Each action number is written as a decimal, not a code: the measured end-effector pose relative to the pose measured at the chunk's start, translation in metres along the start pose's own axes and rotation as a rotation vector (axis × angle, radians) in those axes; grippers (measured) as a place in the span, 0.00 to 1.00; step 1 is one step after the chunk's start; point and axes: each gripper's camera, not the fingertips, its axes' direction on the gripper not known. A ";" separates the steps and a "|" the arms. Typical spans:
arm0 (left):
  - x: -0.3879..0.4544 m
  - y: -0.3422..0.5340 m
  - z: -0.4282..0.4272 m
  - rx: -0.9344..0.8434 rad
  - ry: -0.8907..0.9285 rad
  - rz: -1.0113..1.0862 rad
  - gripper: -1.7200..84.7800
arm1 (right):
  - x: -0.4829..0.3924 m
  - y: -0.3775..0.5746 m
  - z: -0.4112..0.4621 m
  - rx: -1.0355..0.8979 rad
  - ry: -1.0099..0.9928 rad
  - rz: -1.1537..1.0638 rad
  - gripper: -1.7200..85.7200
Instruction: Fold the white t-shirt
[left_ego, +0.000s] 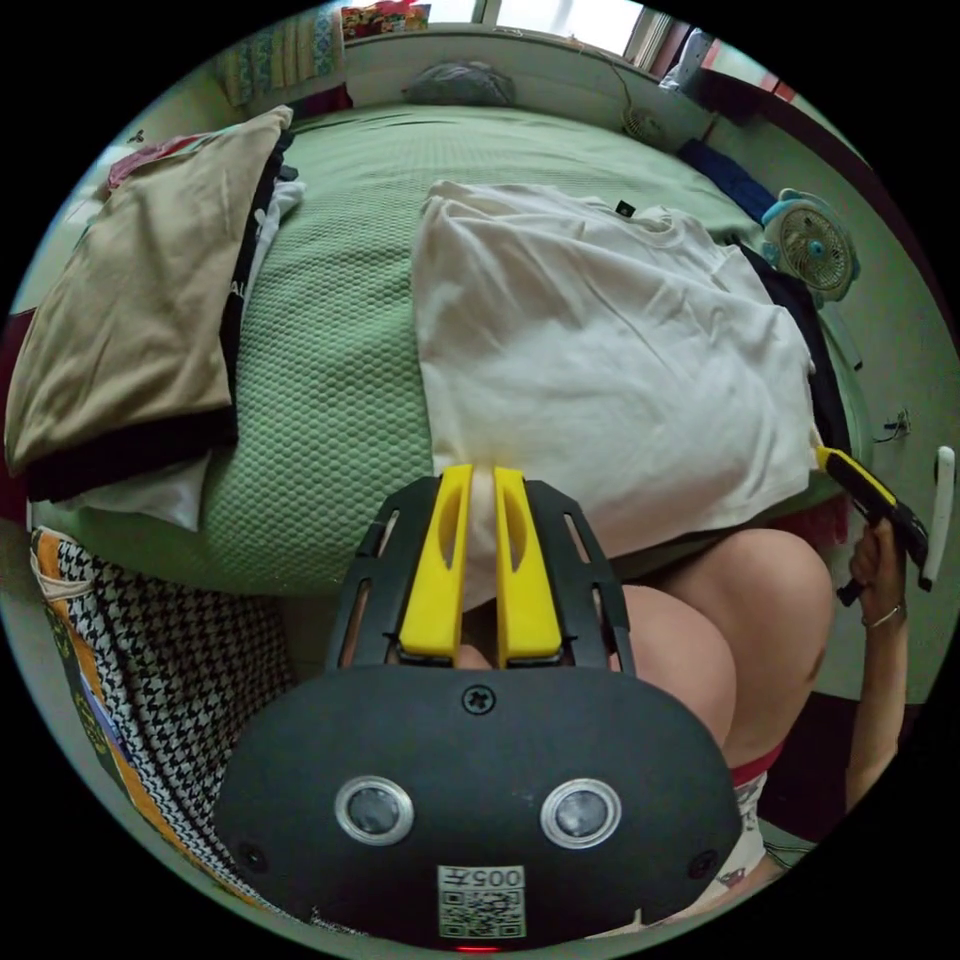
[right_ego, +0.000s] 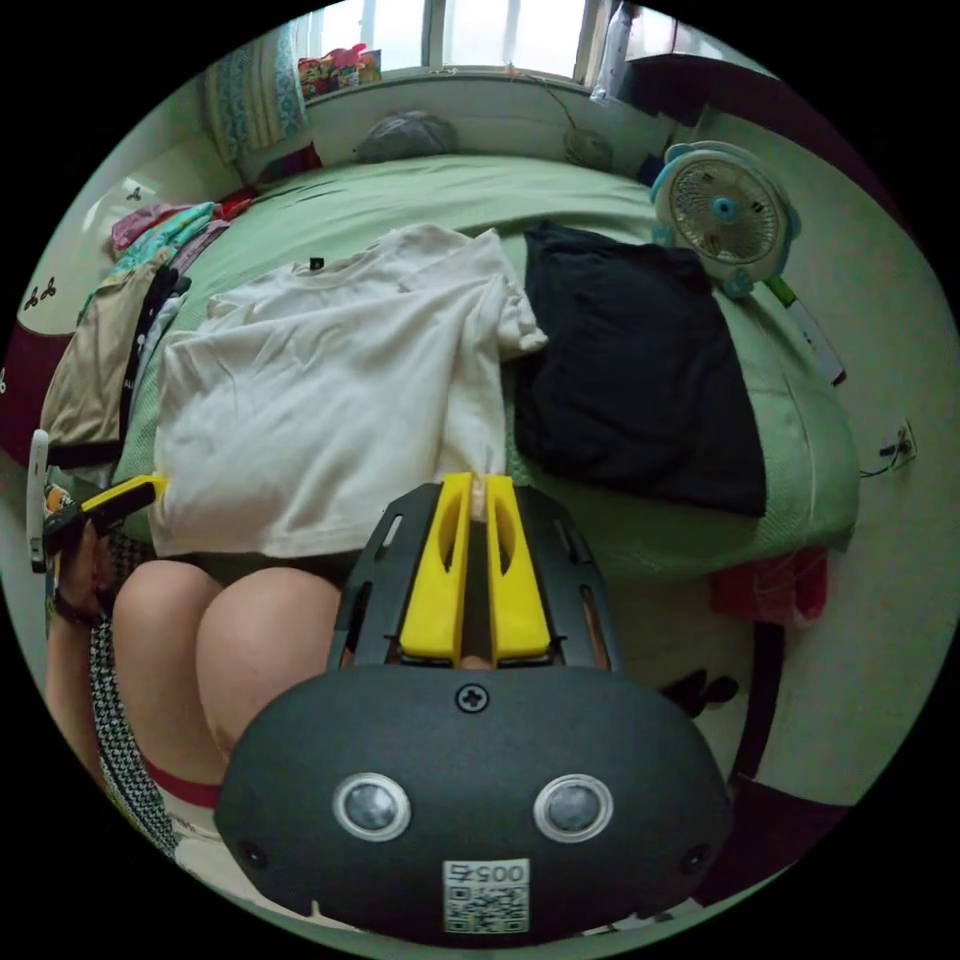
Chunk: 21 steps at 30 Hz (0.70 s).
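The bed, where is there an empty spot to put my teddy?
Bare green bed lies between the white t-shirt and the tan pile, and beyond the shirt toward the window. It is crowded by the black garment and fan.

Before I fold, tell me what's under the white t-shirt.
The white t-shirt lies on the green bedspread; its right edge sits beside the black garment. Anything beneath its middle is covered.

White t-shirt (right_ego: 330, 400) spread flat on green bed, wrinkled, hem overhanging near edge, collar far.
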 end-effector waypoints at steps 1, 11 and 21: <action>0.000 0.000 0.000 0.000 -0.001 0.001 0.08 | 0.012 0.002 -0.004 0.013 0.016 0.017 0.02; -0.003 0.007 0.005 -0.001 0.014 -0.015 0.09 | 0.082 0.011 0.013 -0.046 -0.044 0.176 0.01; -0.016 0.046 -0.006 0.079 -0.010 0.009 0.14 | 0.086 0.014 0.029 -0.053 -0.035 0.159 0.02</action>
